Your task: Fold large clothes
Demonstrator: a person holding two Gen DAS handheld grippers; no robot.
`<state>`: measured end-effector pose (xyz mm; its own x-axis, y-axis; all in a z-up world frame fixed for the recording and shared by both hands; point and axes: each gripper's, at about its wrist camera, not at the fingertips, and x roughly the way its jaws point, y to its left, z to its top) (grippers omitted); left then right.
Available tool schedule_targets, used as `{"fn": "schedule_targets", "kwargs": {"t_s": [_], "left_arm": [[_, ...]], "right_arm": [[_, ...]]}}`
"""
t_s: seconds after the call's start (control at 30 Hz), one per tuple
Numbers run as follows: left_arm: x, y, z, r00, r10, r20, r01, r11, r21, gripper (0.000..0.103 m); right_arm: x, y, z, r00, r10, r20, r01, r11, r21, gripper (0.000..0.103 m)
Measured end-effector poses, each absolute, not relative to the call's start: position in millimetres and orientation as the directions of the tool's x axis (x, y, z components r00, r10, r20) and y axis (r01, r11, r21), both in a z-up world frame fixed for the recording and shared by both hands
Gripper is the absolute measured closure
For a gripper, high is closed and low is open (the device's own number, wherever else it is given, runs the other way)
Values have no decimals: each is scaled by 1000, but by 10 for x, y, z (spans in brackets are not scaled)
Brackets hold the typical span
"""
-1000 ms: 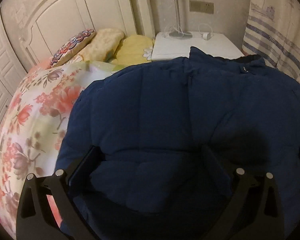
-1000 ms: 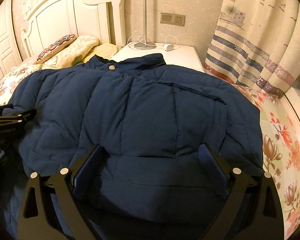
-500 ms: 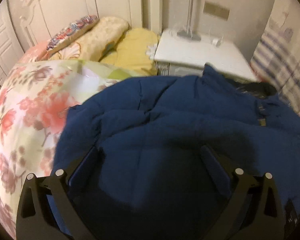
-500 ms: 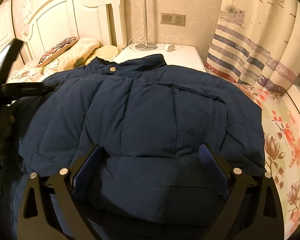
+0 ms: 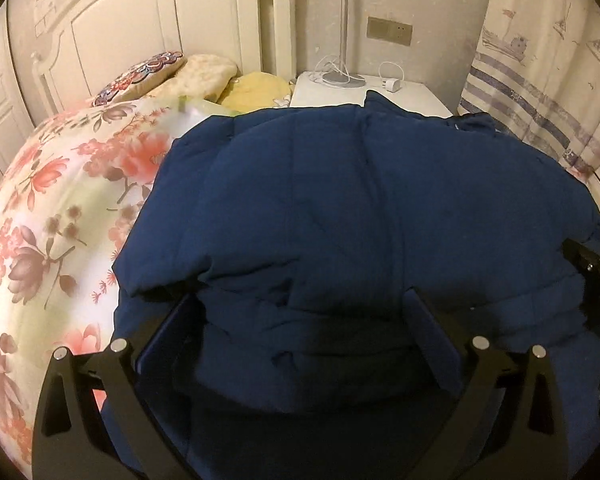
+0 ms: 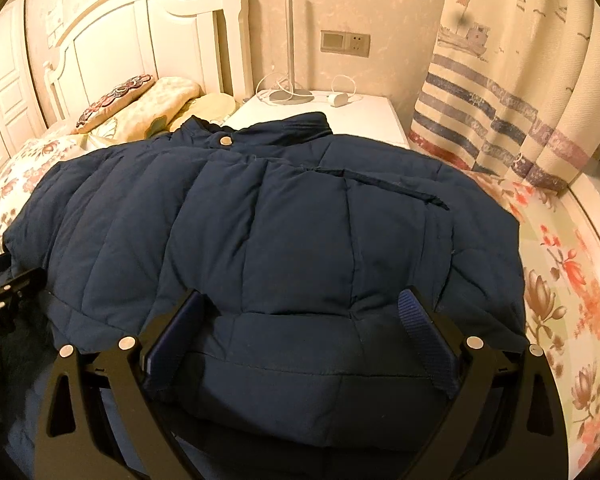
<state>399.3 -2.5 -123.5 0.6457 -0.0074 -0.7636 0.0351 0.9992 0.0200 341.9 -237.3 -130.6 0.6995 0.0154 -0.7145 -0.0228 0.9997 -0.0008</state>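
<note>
Jacket (image 5: pixel 360 220) lies spread on bed (image 5: pixel 60 220), collar toward nightstand (image 5: pixel 332 94). Vs 0.5 s ago the left gripper (image 5: pixel 300 328) has swung back down over the hem and the jacket's left side lies flatter, so prob. one fold pass is done and it's lining up for the next. Left jaws wide, nothing held; right gripper (image 6: pixel 300 320) same, wide over hem, empty. Room: free quilt left of jacket; right edge nr curtain (image 6: pixel 500 100), bed edge close, so less space there.

A floral-covered bed (image 5: pixel 60 208) carries the navy padded jacket (image 6: pixel 300 240) ahead of the fingers; beyond it, probably three pillows (image 5: pixel 204 76).
</note>
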Motion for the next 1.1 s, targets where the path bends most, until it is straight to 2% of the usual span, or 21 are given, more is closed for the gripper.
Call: {"fn": "schedule_targets", "kwargs": {"t_s": [0.07, 0.1, 0.2, 0.27, 0.37, 0.47, 0.57, 0.63, 0.77, 0.87, 0.97, 1.1], "left_arm": [[3973, -46, -1235, 653, 8, -758, 33, 999, 39, 2], [3987, -40, -1240, 653, 9, -757, 33, 999, 41, 2], [3970, -20, -1242, 654, -5, -757, 35, 999, 24, 2], [3960, -12, -1248, 654, -6, -756, 35, 999, 23, 2], [3955, -11, -1254, 656, -4, -755, 34, 999, 25, 2], [3953, 2, -1256, 655, -12, -755, 35, 999, 15, 2], [3954, -1, -1259, 656, -11, -754, 33, 999, 14, 2], [3955, 2, -1258, 656, -12, -754, 34, 999, 14, 2], [3955, 4, -1259, 656, -13, -754, 36, 999, 14, 2], [3959, 16, -1256, 657, -17, -754, 35, 999, 8, 2], [3930, 46, -1236, 667, -30, -745, 34, 999, -10, 2], [3891, 169, -1207, 684, -89, -724, 31, 995, -93, 2]], "right_arm": [[3339, -2377, -1248, 739, -30, -673, 17, 1000, -25, 11], [3230, -2377, -1171, 784, -73, -616, 59, 997, -43, 10], [3056, -2364, -1070, 848, -20, -529, 18, 1000, -8, 9], [3120, -2287, -1106, 827, 22, -562, -42, 999, -22, 9], [3395, -2127, -1294, 716, 6, -698, -91, 992, -85, 7], [3449, -2137, -1325, 686, 13, -728, -96, 993, -72, 7], [3261, -2204, -1209, 706, 12, -708, -25, 1000, -9, 8], [3053, -2091, -1148, 734, 40, -678, -50, 999, 5, 8], [3011, -1871, -1373, 681, -32, -731, -96, 986, -133, 4], [3055, -1839, -1389, 661, -54, -748, -96, 983, -156, 4], [2884, -1859, -1279, 694, -50, -718, -69, 988, -136, 5], [2586, -1887, -1155, 738, -38, -673, -52, 992, -113, 5]]}}
